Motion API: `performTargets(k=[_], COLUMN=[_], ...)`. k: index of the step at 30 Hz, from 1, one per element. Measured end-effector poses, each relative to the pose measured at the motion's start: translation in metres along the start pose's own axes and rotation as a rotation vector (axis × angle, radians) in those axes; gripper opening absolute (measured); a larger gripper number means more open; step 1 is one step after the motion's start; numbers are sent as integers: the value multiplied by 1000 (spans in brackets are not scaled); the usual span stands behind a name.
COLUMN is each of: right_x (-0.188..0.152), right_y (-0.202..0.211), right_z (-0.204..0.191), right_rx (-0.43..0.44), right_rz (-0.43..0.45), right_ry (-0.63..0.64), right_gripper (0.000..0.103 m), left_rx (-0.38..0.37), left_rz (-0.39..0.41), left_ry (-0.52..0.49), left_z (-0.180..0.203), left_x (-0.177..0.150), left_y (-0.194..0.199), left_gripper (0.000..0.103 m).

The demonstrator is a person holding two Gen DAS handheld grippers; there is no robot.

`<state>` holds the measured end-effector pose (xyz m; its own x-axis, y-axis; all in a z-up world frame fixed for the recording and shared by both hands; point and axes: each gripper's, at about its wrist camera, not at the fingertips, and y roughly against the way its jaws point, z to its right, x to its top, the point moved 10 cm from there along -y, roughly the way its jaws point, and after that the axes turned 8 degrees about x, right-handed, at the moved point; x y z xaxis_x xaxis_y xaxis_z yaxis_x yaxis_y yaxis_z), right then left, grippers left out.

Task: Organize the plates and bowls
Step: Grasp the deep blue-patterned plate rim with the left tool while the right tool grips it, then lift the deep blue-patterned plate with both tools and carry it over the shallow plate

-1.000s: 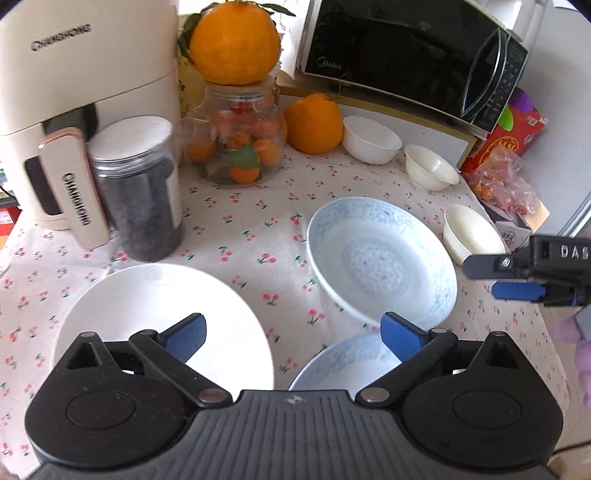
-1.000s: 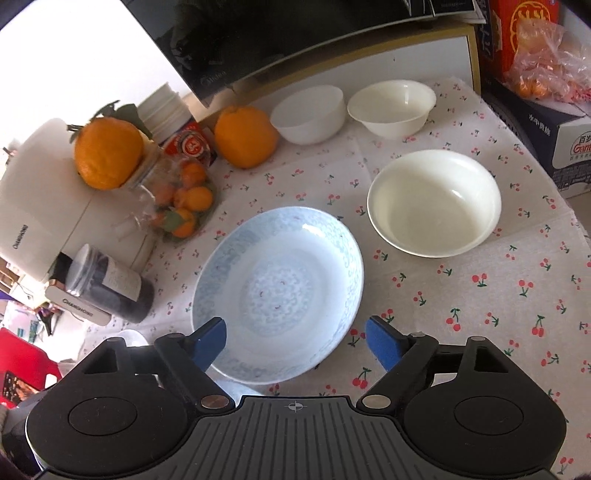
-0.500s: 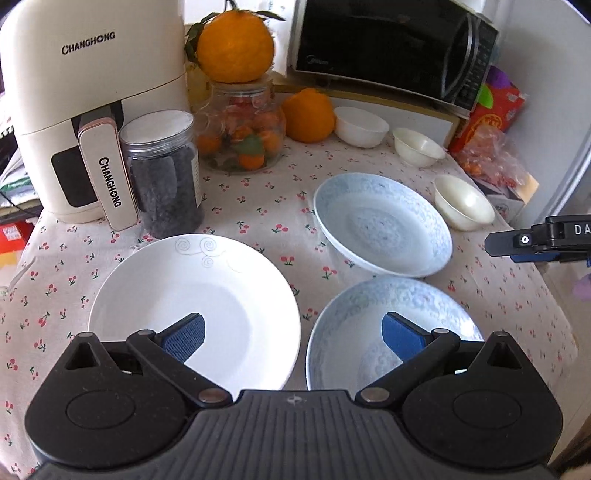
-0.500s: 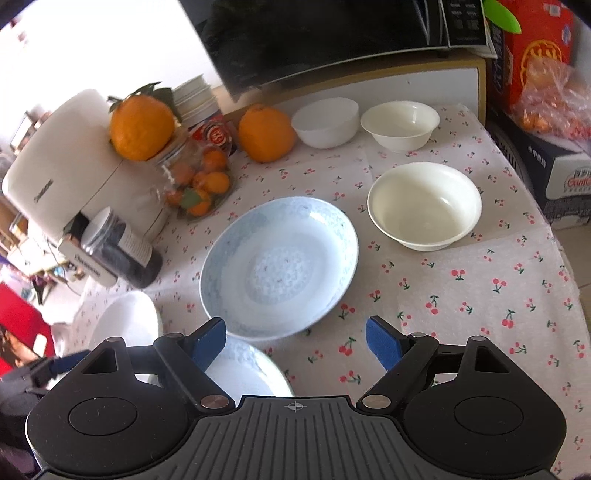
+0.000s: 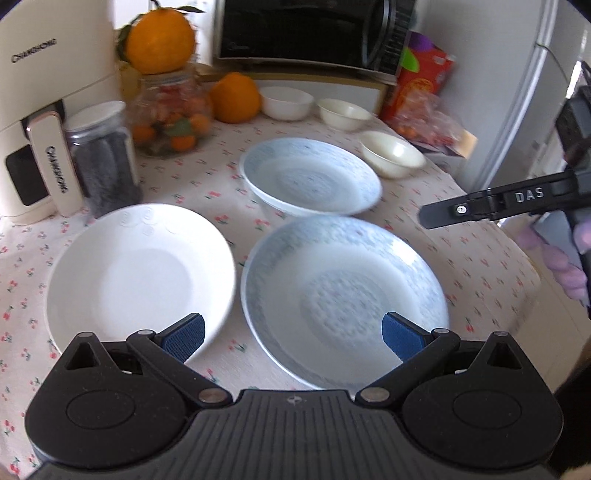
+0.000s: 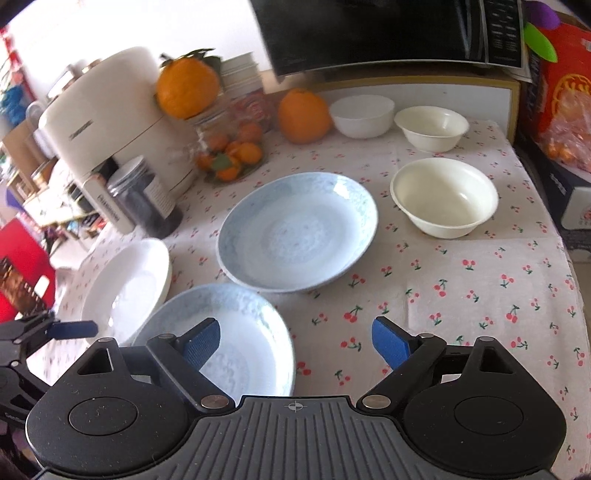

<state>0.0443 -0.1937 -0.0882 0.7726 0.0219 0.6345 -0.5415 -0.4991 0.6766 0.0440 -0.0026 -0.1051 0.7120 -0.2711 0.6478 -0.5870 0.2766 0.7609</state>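
Three plates sit on the worktop: a white plate just beside the near blue plate, the far blue plate behind. Three bowls stand further back. The left claw hovers released; the right claw is opening, nothing between its jaws.

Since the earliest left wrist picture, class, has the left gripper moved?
Yes. The left gripper has drawn back from the microwave: a nearer blue plate now fills the foreground.

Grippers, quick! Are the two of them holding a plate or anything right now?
Left gripper: open, holding nothing, above the plates.
Right gripper: fingers opening, nothing between them.
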Motion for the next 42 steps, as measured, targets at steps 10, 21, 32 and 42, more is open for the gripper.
performTargets(k=[10,21,32,42], right_x=[-34,-53,-50,-47], right_y=[-20,-40,-47,-46], right_z=[-15,-26,-21,-7], right_rx=[69,143,148,83], right_rz=[-71,-117,-90,-76], right_ry=[78,40,-31,-63], right_gripper=[92,92,84,32], left_rx=[-90,-140,-153,-109], left_rz=[-62,-137,-159,-162], left_ry=[-16,131,220,255], left_z=[19,10,4,-9], left_x=[-24,-30,-27,-28], left_y=[-10,-23,-30,-30], left_gripper=[100,85,53,25])
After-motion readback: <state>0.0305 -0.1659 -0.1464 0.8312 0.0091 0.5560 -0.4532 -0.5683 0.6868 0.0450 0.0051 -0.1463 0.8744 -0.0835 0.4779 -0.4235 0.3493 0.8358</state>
